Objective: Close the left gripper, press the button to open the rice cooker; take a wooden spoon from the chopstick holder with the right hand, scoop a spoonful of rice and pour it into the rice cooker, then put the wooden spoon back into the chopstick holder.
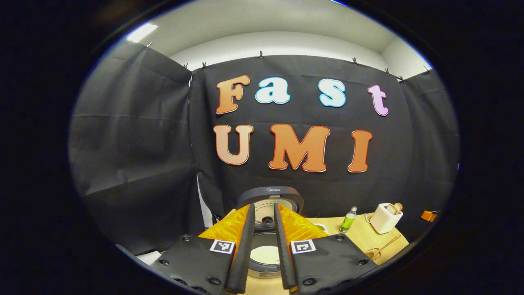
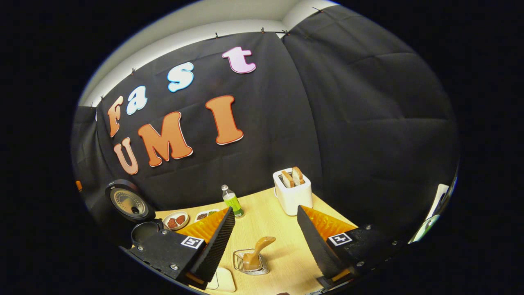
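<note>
The rice cooker (image 1: 262,268) stands open right in front of my left gripper (image 1: 264,209), its round lid (image 1: 286,196) raised and white rice (image 1: 264,254) in the pot. The left fingers are drawn close with a narrow slit between them, holding nothing. In the right gripper view the wooden spoon (image 2: 258,250) stands tilted in the wire chopstick holder (image 2: 239,262) on the table. My right gripper (image 2: 265,223) hangs open just above and around it, not touching. The open cooker (image 2: 143,231) sits far left there. The spoon and holder (image 1: 378,249) lie at the lower right.
A white toaster (image 2: 292,194) with bread slices stands behind the holder, a green bottle (image 2: 232,200) to its left. Two small plates of food (image 2: 177,220) lie near the cooker. A pale flat object (image 2: 223,279) sits at the table's front edge (image 2: 286,282).
</note>
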A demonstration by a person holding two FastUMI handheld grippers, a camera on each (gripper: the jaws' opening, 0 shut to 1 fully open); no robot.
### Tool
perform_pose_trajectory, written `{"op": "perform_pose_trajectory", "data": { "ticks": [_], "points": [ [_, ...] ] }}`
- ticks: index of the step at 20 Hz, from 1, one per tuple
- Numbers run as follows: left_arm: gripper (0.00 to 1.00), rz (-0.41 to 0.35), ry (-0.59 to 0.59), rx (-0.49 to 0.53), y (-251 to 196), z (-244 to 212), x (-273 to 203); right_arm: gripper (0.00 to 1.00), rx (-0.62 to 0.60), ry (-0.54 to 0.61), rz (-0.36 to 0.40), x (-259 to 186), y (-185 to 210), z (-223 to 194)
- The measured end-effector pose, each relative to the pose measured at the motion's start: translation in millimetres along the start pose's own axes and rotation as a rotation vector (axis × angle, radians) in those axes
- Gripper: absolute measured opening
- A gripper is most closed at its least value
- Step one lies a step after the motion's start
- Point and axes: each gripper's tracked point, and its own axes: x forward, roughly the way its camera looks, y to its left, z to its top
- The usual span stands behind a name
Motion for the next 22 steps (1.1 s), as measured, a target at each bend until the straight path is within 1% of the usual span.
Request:
{"op": "perform_pose_trajectory", "data": {
  "ticks": [1, 2, 5, 9, 13, 14, 16, 17, 18, 19, 20, 21, 22],
  "points": [
    [0.35, 0.016, -0.008, 0.013, 7.1, 0.7, -2.6, 0.95, 0.021, 0.026, -0.003, 7.2, -2.3, -10.3],
    [0.36, 0.025, -0.020, 0.015, 9.3, 8.3, -9.5, 0.95, 0.044, 0.045, -0.002, 14.3, -3.4, -18.5],
    [0.76, 0.055, -0.051, -0.013, 20.2, 21.5, -21.6, 0.95, 0.094, 0.092, -0.011, 35.8, -5.5, -42.7],
    [0.93, 0.092, -0.059, -0.072, 36.6, 24.9, -32.2, 0.95, 0.120, 0.148, -0.020, 57.3, -7.6, -75.6],
    [0.96, 0.171, -0.059, -0.041, 57.8, 23.9, -39.7, 0.92, 0.169, 0.211, 0.021, 72.1, 1.6, -106.5],
    [0.96, 0.179, -0.063, -0.038, 58.5, 22.6, -43.1, 0.90, 0.180, 0.221, 0.026, 75.6, 3.1, -111.2],
    [0.96, 0.191, -0.066, -0.054, 59.6, 20.9, -45.1, 0.84, 0.192, 0.233, 0.030, 83.6, 5.5, -118.9],
    [0.96, 0.197, -0.065, -0.060, 60.4, 19.5, -44.1, 0.79, 0.201, 0.242, 0.037, 86.9, 6.1, -123.4],
    [0.95, 0.205, -0.063, -0.064, 62.4, 17.7, -44.5, 0.76, 0.221, 0.254, 0.052, 91.4, 9.3, -127.0],
    [0.95, 0.213, -0.062, -0.069, 65.1, 15.9, -44.5, 0.69, 0.249, 0.266, 0.060, 92.4, 11.6, -130.0],
    [0.95, 0.217, -0.060, -0.073, 66.0, 14.1, -45.5, 0.66, 0.277, 0.282, 0.061, 95.8, 12.5, -134.2],
    [0.95, 0.225, -0.059, -0.075, 68.0, 12.6, -46.8, 0.59, 0.300, 0.291, 0.061, 97.6, 13.5, -137.1],
    [0.94, 0.233, -0.057, -0.074, 71.3, 11.3, -45.7, 0.55, 0.319, 0.293, 0.062, 99.9, 13.8, -138.5]
  ]
}}
